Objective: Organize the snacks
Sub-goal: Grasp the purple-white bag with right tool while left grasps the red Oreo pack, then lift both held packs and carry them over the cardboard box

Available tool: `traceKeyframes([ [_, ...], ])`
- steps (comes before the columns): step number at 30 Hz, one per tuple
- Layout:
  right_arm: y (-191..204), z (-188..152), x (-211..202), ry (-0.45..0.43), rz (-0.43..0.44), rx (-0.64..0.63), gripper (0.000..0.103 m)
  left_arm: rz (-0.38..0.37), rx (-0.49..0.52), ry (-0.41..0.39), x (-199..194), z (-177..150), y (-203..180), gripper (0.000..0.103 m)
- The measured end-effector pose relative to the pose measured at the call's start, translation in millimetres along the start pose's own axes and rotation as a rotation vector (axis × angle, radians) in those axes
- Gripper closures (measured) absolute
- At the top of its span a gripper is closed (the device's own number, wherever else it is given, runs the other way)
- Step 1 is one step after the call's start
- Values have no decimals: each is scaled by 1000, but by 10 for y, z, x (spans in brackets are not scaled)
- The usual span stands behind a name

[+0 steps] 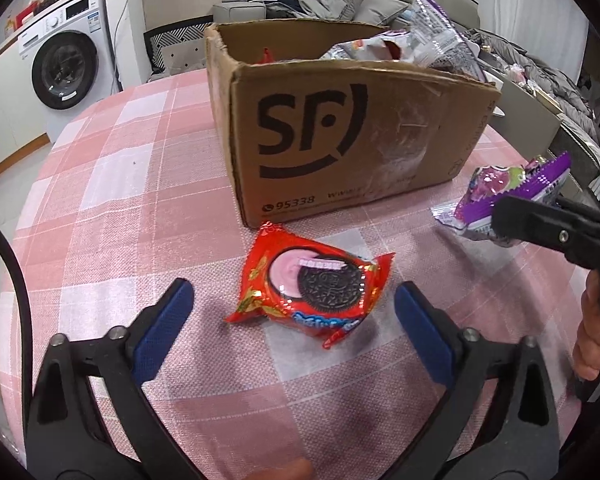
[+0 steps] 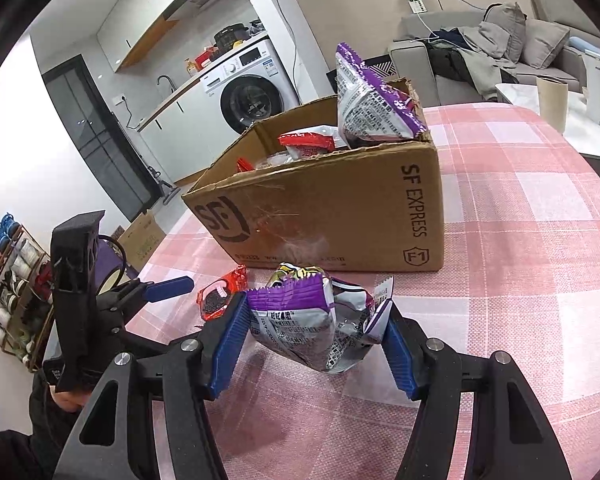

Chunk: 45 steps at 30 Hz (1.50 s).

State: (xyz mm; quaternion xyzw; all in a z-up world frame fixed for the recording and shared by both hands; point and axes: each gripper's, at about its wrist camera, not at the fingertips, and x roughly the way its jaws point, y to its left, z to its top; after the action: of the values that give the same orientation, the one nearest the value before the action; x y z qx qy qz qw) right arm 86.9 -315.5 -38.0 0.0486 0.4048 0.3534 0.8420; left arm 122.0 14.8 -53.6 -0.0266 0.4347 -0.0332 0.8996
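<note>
A red Oreo packet [image 1: 312, 286] lies on the pink checked tablecloth [image 1: 120, 184] in front of a brown SF cardboard box [image 1: 340, 136]. My left gripper [image 1: 294, 312] is open, its blue fingers on either side of the packet and apart from it. My right gripper [image 2: 314, 332] is shut on a purple and silver snack bag [image 2: 312, 324], held just above the cloth near the box [image 2: 340, 220]. That bag also shows in the left wrist view [image 1: 508, 196]. The Oreo packet [image 2: 220, 298] shows left of it. The box holds several snack bags, one purple bag [image 2: 372, 108] sticking up.
A washing machine [image 1: 66, 64] stands beyond the table's far left edge. A grey sofa [image 2: 500, 56] with clothes is behind the box. A wooden rack of thread spools [image 2: 8, 288] stands low at the left of the table.
</note>
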Motion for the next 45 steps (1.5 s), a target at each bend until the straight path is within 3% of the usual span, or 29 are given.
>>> traceKeyframes([
  [7,-13,5,-24,-2,-4,6,39,-32,24,14,22,-36,-35,49],
  [10,-10,4,-25,-2,-4,6,39,-54,12,10,0,-44,-12,57],
  [19,-17,17,-36,-2,-5,5,39,-78,47,-37,-129,-59,-90,59],
  [28,-25,27,-104,-20,4,-1,39,-104,11,-81,-314,-19,-57,59],
  [45,63,137,-404,-98,42,-35,39,-89,-8,-208,-985,89,-173,59],
])
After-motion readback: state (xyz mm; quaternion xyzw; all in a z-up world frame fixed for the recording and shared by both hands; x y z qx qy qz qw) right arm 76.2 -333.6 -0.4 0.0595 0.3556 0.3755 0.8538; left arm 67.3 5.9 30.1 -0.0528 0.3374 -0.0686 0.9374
